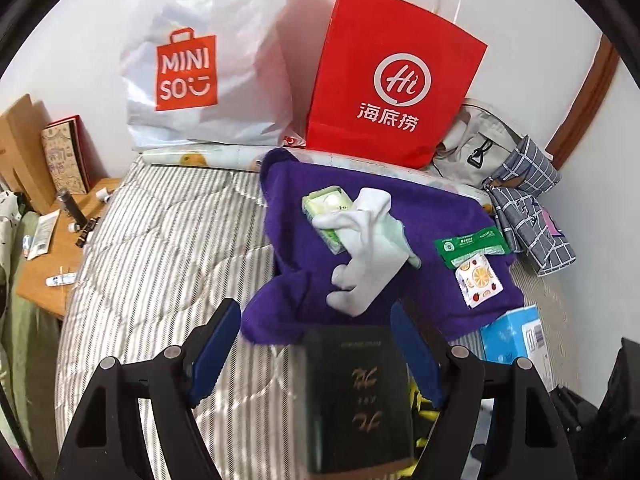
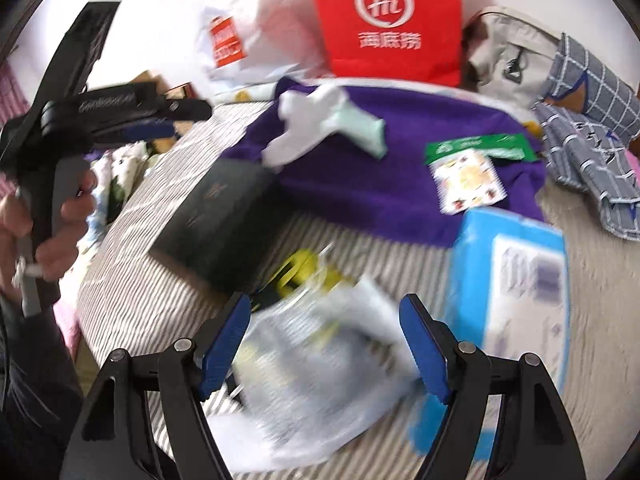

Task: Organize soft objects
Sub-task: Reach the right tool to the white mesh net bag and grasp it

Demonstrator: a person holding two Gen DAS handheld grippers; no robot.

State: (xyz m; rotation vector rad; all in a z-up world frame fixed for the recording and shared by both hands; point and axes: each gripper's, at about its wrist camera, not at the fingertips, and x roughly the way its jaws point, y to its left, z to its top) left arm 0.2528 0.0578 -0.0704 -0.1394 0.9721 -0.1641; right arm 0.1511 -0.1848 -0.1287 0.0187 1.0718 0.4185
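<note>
A purple towel (image 1: 372, 208) lies spread on the striped bed, with white socks (image 1: 368, 256) and a green tissue pack (image 1: 328, 208) on top of it. A green sachet (image 1: 472, 246) and a fruit-print packet (image 1: 478, 280) rest on its right side. My left gripper (image 1: 314, 308) hangs open above a dark green box (image 1: 356, 396), not touching it. In the right wrist view, the left gripper (image 2: 188, 120) is up at the left in a hand. My right gripper (image 2: 326, 300) is open over a blurred clear plastic bag (image 2: 320, 368); its pads do not press it.
A red paper bag (image 1: 396, 80) and a white Miniso bag (image 1: 208, 64) stand against the wall. A beige bag (image 1: 476, 140) and checked blue cloth (image 1: 532, 208) lie at the right. A light blue box (image 2: 516, 280) and yellow item (image 2: 300, 268) sit nearby. A wooden bedside table (image 1: 52, 248) is at the left.
</note>
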